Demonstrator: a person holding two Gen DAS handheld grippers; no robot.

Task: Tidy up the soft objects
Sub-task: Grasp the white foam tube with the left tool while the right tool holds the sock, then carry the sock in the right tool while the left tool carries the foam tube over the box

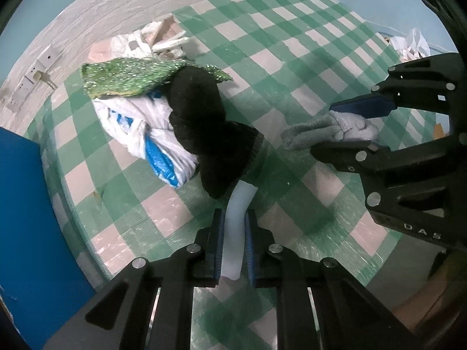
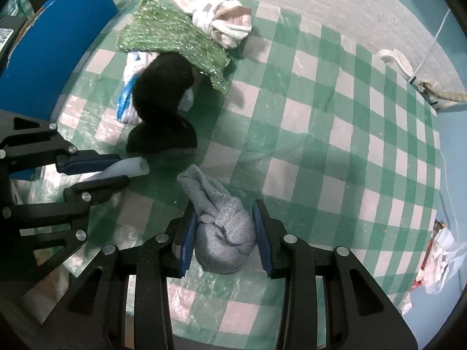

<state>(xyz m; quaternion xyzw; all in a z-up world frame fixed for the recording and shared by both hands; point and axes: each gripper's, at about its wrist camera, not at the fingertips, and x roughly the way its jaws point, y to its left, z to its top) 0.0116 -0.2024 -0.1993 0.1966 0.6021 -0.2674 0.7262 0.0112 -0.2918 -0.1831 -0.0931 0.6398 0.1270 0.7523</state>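
Note:
My left gripper is shut on a pale translucent soft tube, which points toward a black knitted cloth; the gripper shows in the right wrist view with the tube. My right gripper is shut on a knotted grey knitted cloth, also in the left wrist view, held by the right gripper. The black cloth lies on a knotted white and blue plastic bag under a green sequined cloth.
A green and white checked tablecloth covers the table. A knotted white bag bundle lies at the far edge by the white wall. A blue board stands at the left. Crumpled bags lie off the right edge.

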